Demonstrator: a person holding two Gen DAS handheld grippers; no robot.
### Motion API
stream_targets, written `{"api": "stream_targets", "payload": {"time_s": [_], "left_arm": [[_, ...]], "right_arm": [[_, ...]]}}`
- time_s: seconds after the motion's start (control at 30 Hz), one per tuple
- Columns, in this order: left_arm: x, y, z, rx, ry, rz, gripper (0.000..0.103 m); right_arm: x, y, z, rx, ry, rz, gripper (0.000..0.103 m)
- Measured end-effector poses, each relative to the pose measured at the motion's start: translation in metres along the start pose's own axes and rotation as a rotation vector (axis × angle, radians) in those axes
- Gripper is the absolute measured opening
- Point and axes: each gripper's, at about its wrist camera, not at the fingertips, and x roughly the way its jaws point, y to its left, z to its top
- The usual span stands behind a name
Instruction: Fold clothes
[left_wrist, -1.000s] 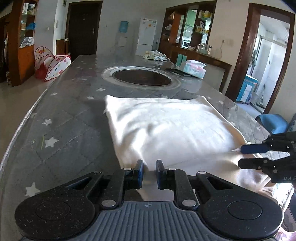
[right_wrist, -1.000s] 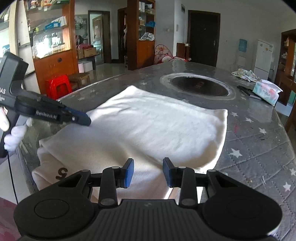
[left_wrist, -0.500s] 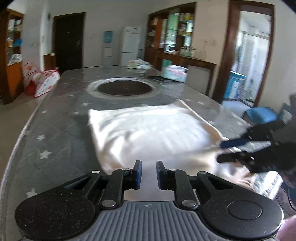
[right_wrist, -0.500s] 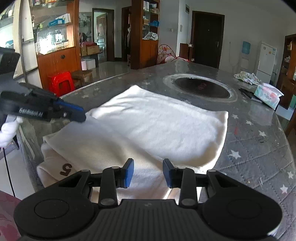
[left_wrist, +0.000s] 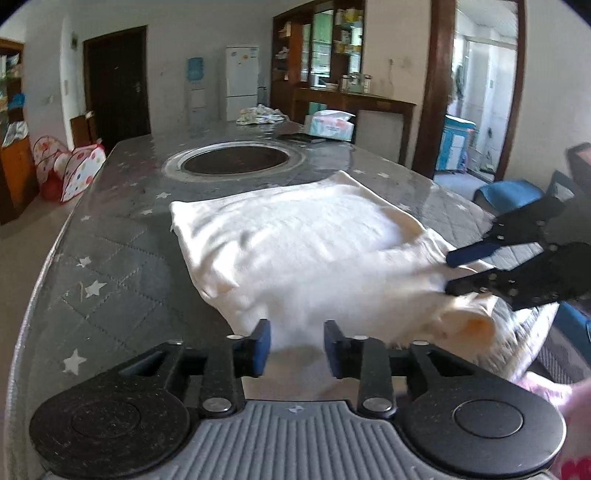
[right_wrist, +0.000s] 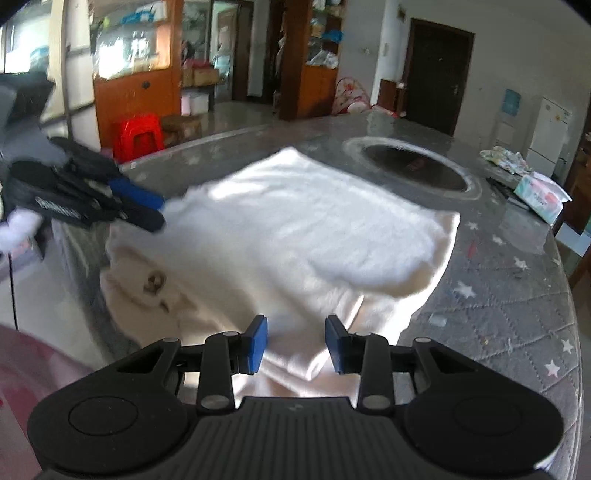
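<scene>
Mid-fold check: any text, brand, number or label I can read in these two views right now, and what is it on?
Nothing reads cleanly.
Dark mark on the cream garment: blurred, unreadable.
White lettering on the left gripper body: smeared by motion.
Print on the tissue pack: too small.
Blue label on the water dispenser: too small.

Cream-white garment (left_wrist: 306, 254), plain apart from a small dark mark (right_wrist: 153, 282), too blurred to read. Table cover (left_wrist: 110, 266) is grey, quilted in a diamond grid, scattered white stars. Round inset (left_wrist: 236, 162) in the table is dark brown-black with a pale silver ring. Left gripper (left_wrist: 296, 347) and right gripper (right_wrist: 296, 343) have black bodies with blue pads. Tissue pack (left_wrist: 330, 124) is pale teal and white. Stool (right_wrist: 138, 134) is red. Play tent (left_wrist: 79, 170) is white with coloured polka dots. Fridge (left_wrist: 242, 81) is white, door (left_wrist: 116, 86) dark brown.
</scene>
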Motion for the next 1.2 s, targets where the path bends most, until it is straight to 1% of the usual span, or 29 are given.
{"api": "stream_targets", "payload": {"time_s": [0.07, 0.13, 0.23, 0.3, 0.53, 0.6, 0.67, 0.7, 0.73, 0.83, 0.9, 1.03, 1.1, 1.2], "left_arm": [[-0.01, -0.005, -0.005, 0.04, 0.004, -0.003, 0.038], [-0.02, -0.011, -0.009, 0.082, -0.001, -0.007, 0.042], [-0.032, -0.021, -0.016, 0.155, -0.026, -0.022, 0.046], [-0.037, -0.029, -0.02, 0.204, -0.042, -0.037, 0.046], [-0.019, -0.054, -0.032, 0.381, -0.055, -0.037, 0.046], [-0.013, -0.058, -0.034, 0.415, -0.06, -0.04, 0.042], [-0.011, -0.06, -0.034, 0.419, -0.068, -0.045, 0.036], [-0.01, -0.06, -0.035, 0.419, -0.073, -0.048, 0.031], [-0.01, -0.06, -0.034, 0.411, -0.078, -0.052, 0.025], [-0.01, -0.058, -0.031, 0.384, -0.095, -0.064, 0.013], [-0.01, -0.056, -0.029, 0.362, -0.106, -0.073, 0.011], [-0.008, -0.043, -0.015, 0.266, -0.115, -0.075, 0.01], [-0.004, -0.036, -0.006, 0.208, -0.114, -0.085, 0.009], [0.004, -0.026, 0.006, 0.142, -0.113, -0.1, 0.009]], "right_arm": [[-0.001, 0.001, -0.002, -0.01, -0.006, -0.002, 0.034], [-0.004, 0.001, -0.001, -0.016, -0.006, -0.003, 0.034], [-0.008, 0.002, -0.002, -0.041, 0.001, -0.006, 0.035], [-0.01, 0.002, -0.004, -0.053, 0.009, -0.006, 0.035], [-0.019, 0.003, -0.007, -0.084, 0.019, -0.011, 0.035], [-0.024, 0.004, -0.008, -0.099, 0.02, -0.015, 0.036], [-0.028, 0.005, -0.008, -0.112, 0.021, -0.021, 0.037], [-0.029, 0.005, -0.008, -0.118, 0.022, -0.023, 0.042], [-0.032, 0.005, -0.009, -0.128, 0.023, -0.024, 0.042], [-0.038, 0.008, -0.011, -0.167, 0.027, -0.019, 0.044], [-0.041, 0.011, -0.013, -0.201, 0.033, -0.013, 0.051], [-0.042, 0.019, -0.017, -0.269, 0.028, 0.023, 0.054], [-0.042, 0.024, -0.019, -0.303, 0.022, 0.045, 0.058], [-0.035, 0.032, -0.019, -0.336, 0.001, 0.048, 0.059]]}}
